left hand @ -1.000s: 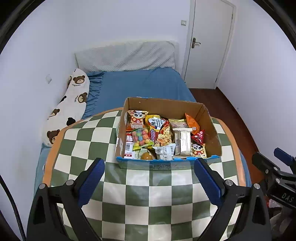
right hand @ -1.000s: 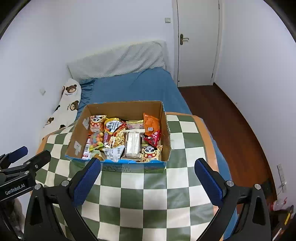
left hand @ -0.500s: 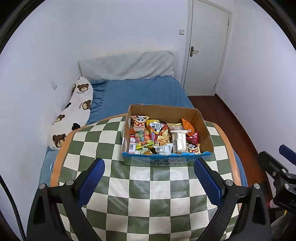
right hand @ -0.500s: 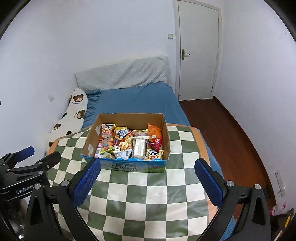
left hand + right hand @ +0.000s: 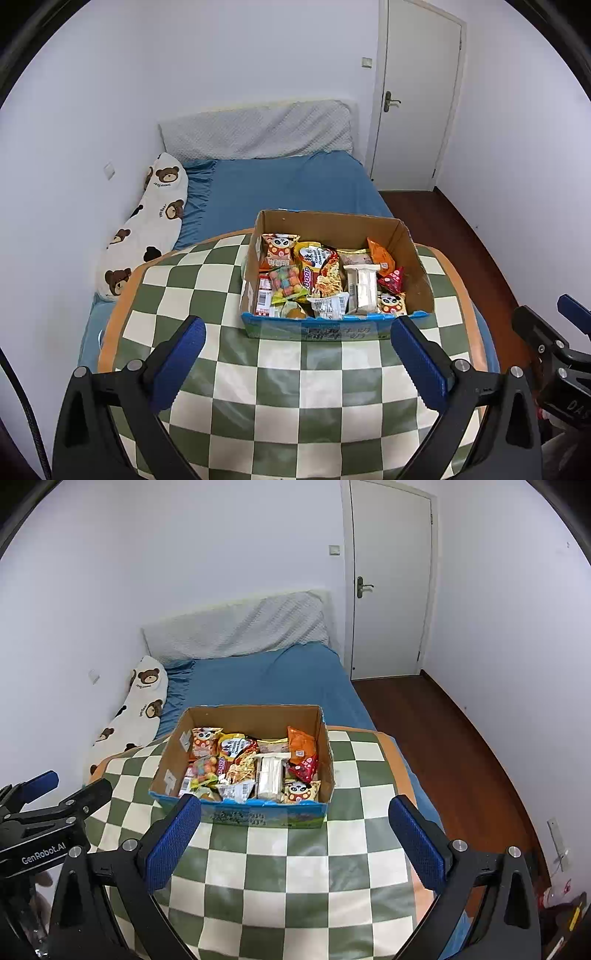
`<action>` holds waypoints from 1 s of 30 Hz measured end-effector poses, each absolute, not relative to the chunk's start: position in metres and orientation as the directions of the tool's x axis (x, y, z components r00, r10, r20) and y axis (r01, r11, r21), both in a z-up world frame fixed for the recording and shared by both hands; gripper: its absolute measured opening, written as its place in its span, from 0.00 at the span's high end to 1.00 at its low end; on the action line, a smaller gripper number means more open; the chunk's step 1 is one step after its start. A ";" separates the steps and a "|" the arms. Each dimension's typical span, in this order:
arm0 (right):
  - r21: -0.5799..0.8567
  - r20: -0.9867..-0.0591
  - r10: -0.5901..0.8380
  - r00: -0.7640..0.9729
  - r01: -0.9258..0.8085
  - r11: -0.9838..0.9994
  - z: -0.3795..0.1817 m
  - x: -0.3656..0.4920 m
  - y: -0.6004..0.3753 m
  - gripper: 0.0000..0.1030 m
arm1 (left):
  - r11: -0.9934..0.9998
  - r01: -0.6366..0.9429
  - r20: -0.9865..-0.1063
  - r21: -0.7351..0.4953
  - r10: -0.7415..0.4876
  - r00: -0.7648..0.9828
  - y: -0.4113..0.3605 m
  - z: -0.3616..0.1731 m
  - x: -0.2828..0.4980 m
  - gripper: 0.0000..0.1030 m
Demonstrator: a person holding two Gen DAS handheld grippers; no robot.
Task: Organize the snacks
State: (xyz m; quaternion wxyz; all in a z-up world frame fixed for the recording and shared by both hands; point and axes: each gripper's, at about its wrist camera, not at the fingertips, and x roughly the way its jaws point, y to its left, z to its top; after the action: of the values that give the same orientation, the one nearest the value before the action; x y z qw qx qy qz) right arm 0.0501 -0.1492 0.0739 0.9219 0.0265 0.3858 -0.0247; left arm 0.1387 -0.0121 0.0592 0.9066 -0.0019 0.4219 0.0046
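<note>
- Bed [image 5: 280,192]: blue sheet, far side of the scene, with a bear-print pillow [image 5: 147,225] along its left edge; it plays no part in the work.
- Table [image 5: 295,398]: green-and-cream chequered cloth with an orange border, filling the near half of both views; no loose packet lies on the cloth that is in view.
- Cardboard box [image 5: 417,266]: open-topped, on the far-right part of the table, blue printed band along its near wall. The writing on that band cannot be read.
- Snacks [image 5: 325,280]: all those visible sit inside the box, packed close in rough rows. Judged from this, the gathering is done or nearly so; at most some straightening inside the box remains.
- Left gripper [image 5: 295,362]: over the near table, short of the box, jaws opening and spread wide, nothing between them.
- Right gripper [image 5: 291,838]: likewise near the table's front, jaws spread wide and empty. In its view the left tool's body reads "GenRobot.AI".
- Panda-face packets: one orange packet [image 5: 280,249] at the far left of the box, one panda packet [image 5: 391,303] at the near right.
- Noodle packet [image 5: 330,276]: centre of the box; its lettering is too small to read.
</note>
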 end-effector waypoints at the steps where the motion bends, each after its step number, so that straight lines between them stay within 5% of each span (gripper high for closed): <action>1: 0.030 -0.715 -0.026 0.699 0.068 0.997 0.070 0.055 -0.150 0.00 | 1.000 -0.008 -0.765 0.001 0.006 0.643 -0.013 0.057 0.143 0.00; 30: 0.003 -0.799 -0.064 0.597 0.111 0.994 -0.013 0.142 -0.156 0.00 | 0.999 -0.038 -0.844 0.025 0.042 0.534 -0.017 -0.029 0.221 0.00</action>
State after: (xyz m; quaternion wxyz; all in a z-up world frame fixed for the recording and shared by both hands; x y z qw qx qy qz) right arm 0.1417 -0.1556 -0.0131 0.8933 0.0262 0.4460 -0.0492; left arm 0.2209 -0.0174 -0.0289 0.8758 0.0021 0.4821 0.0226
